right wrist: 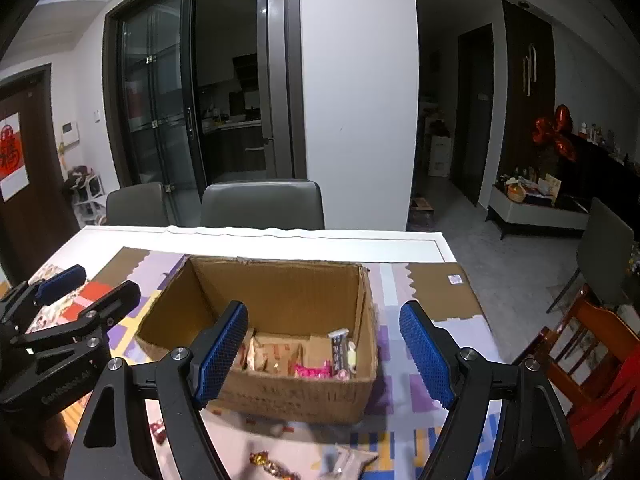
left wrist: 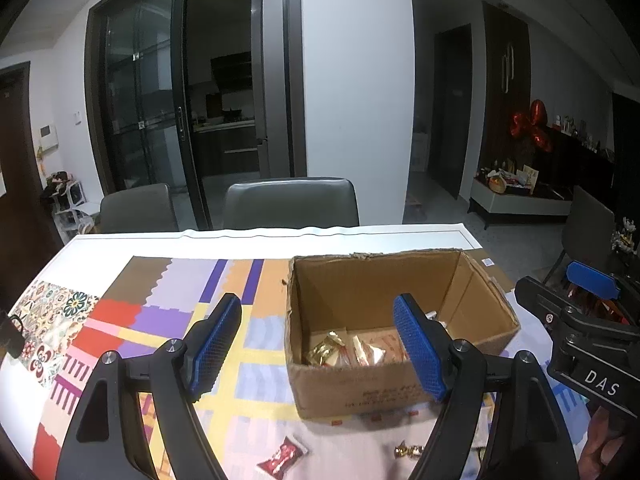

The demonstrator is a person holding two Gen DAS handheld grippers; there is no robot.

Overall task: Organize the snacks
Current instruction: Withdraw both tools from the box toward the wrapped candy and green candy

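An open cardboard box (right wrist: 280, 384) sits on the table (right wrist: 304, 236), on a bright patchwork mat (left wrist: 168, 312). Both grippers are held above the near edge of the table, pointing toward the box, one beside the other.

The left gripper (left wrist: 320, 344) has its blue pads wide apart and nothing between them; its right finger crosses in front of the box's near wall. The right gripper (right wrist: 326, 350) is spread just as wide and is also empty, its left finger overlapping the box's near left part.

Inside the box, snacks lie on the bottom: a gold packet (left wrist: 326, 350) toward the left, pale orange-printed packets (right wrist: 276, 354) in the middle, a pink wrapper (right wrist: 314, 370) and a dark stick pack (right wrist: 340, 346) against the right wall.

More snacks lie loose on the mat between the box and the near edge: a red packet (left wrist: 282, 454) to the left, gold-wrapped candies (right wrist: 268, 464) in the middle, a clear pale bag (right wrist: 352, 458) just right of them, and a small red candy (right wrist: 158, 432) by the right gripper's left finger.

Two grey chairs (right wrist: 262, 204) stand behind the far side of the table.
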